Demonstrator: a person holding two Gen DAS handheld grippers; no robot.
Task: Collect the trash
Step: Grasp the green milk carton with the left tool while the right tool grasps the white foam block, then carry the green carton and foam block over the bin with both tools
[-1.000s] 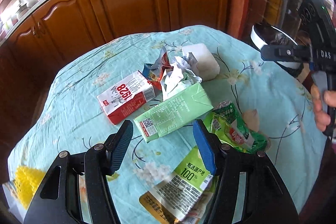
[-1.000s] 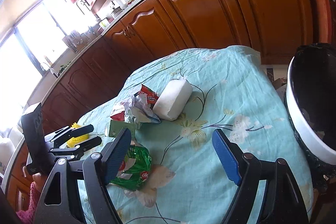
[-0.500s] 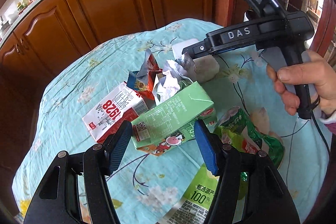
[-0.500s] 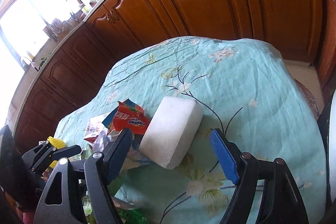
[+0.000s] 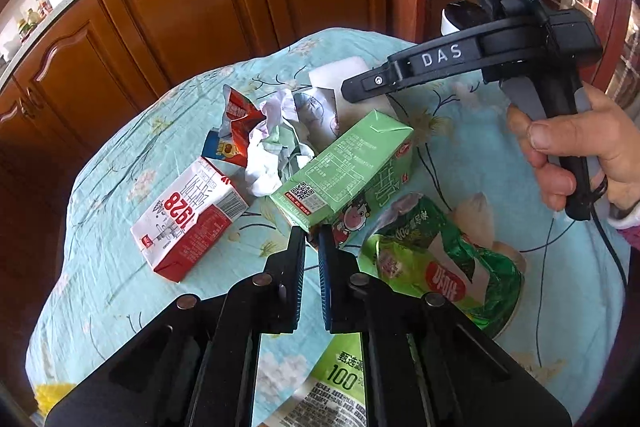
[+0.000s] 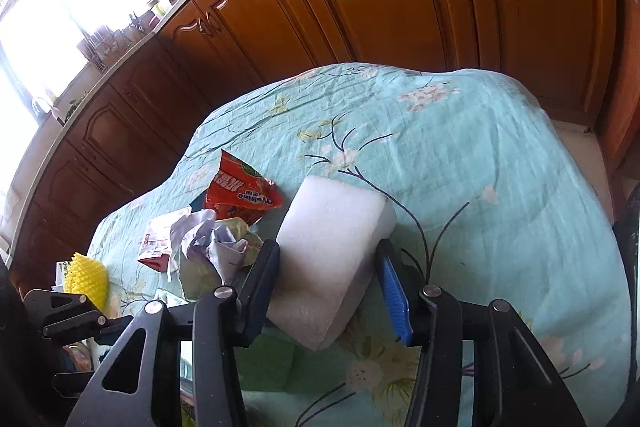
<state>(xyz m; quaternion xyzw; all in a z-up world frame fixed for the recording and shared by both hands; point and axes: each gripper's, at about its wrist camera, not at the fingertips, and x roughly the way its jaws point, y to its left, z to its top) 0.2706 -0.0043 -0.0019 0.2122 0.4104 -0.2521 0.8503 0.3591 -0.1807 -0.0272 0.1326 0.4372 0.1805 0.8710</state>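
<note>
Wooden kitchen cabinets [image 6: 384, 7] stand behind a table draped in a teal flowered cloth [image 6: 460, 155], with litter heaped toward its left side. Both tools are taking hold at once. The left gripper [image 5: 311, 239] has its fingers drawn nearly together on the near bottom corner of the green carton [image 5: 344, 167], which lies tilted on the cloth beside a red-and-white carton [image 5: 188, 215] on its left and a green snack bag [image 5: 440, 267] on its right; crumpled paper [image 5: 272, 155] sits just beyond. That pinch catches only a corner, so it would be wise to bite deeper or lift slowly, lest the carton swing or slip out. In the right wrist view the right gripper [image 6: 326, 277] straddles the near end of the white foam block [image 6: 332, 251], the dark finger touching its left face and the blue pad [image 6: 394, 297] just beside its right face; whether it is fully clamped I cannot tell. Squeezing gently and squarely should suit the soft foam. A red wrapper [image 6: 240, 191] lies to the block's far left.
</note>
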